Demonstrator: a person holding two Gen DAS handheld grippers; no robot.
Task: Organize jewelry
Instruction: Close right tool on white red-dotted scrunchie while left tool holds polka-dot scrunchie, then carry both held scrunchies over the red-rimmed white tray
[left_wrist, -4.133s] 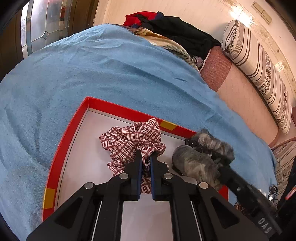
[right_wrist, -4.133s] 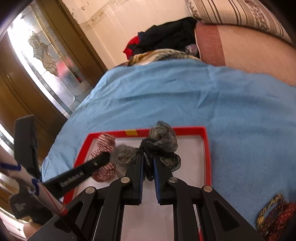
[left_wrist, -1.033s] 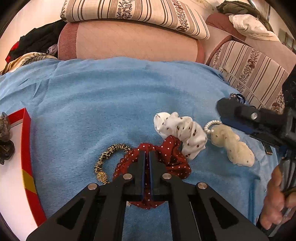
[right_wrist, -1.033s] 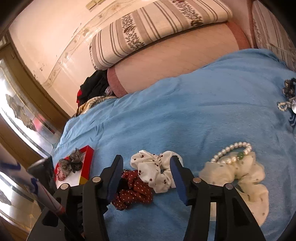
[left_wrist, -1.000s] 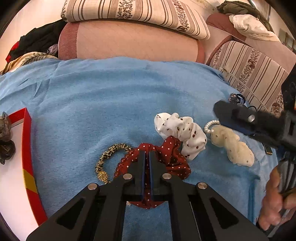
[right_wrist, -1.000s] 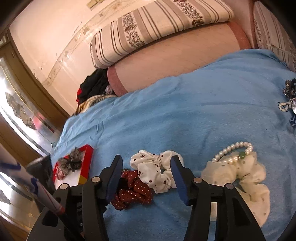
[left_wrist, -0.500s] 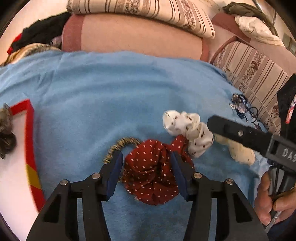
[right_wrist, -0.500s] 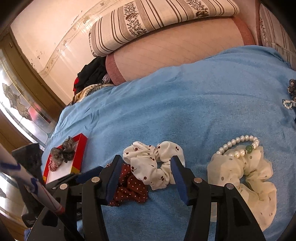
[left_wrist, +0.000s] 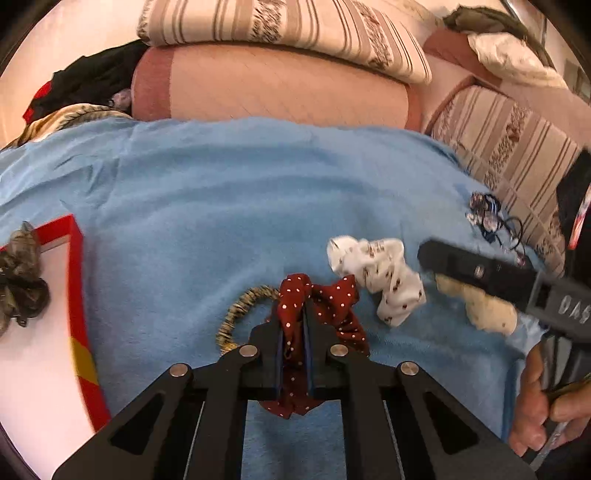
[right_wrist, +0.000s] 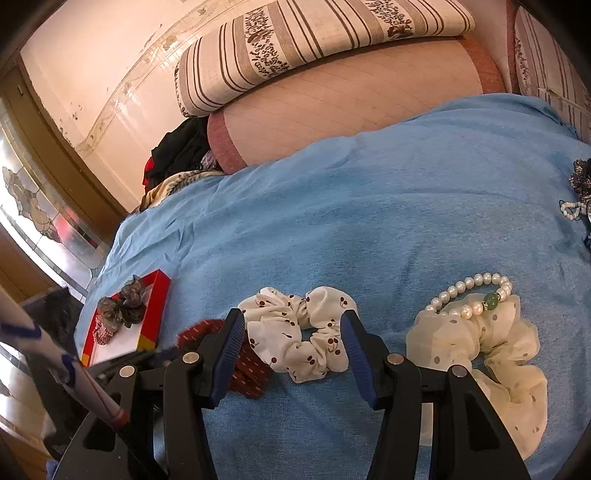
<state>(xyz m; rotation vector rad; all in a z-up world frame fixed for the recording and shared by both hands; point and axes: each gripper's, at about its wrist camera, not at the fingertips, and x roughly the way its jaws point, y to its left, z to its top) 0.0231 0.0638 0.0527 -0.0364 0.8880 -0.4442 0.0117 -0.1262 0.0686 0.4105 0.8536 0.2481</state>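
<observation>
Our left gripper (left_wrist: 293, 325) has just closed, pinching the dark red polka-dot scrunchie (left_wrist: 332, 314).
Our right gripper (right_wrist: 291, 347) gapes around the white cherry-print scrunchie (right_wrist: 299, 332), just beside it.

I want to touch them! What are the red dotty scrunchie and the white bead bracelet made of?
The red dotty scrunchie looks like soft matte cloth: it gathers into folds. The white bead bracelet looks like pearls or pearly plastic, since its round beads are smooth and glossy; one green bead looks glassy. I cannot tell which for sure.

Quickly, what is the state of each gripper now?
Left gripper: has just closed on the red dotted scrunchie.
Right gripper: open, holding nothing, around the white cherry scrunchie.
</observation>
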